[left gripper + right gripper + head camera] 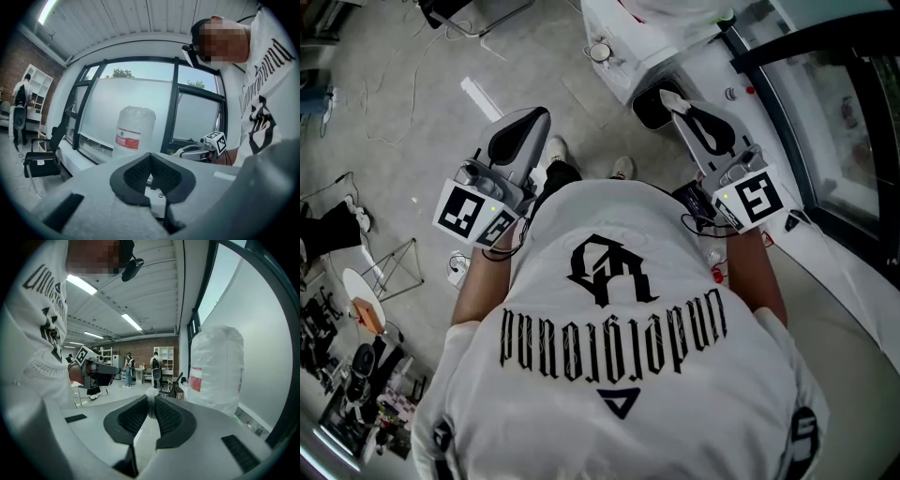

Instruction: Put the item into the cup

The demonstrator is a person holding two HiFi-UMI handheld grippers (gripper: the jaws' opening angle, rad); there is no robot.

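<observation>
The right gripper (673, 101), clamped on a small white crumpled item (150, 401), is nearer than the left gripper (540, 116), closed on nothing, to what appears to be the cup (600, 52), standing farther off and slightly left on the white table (675, 56).

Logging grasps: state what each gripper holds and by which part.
The right gripper pinches a small white crumpled item by one end, at the jaw tips. The left gripper is shut on nothing.
</observation>
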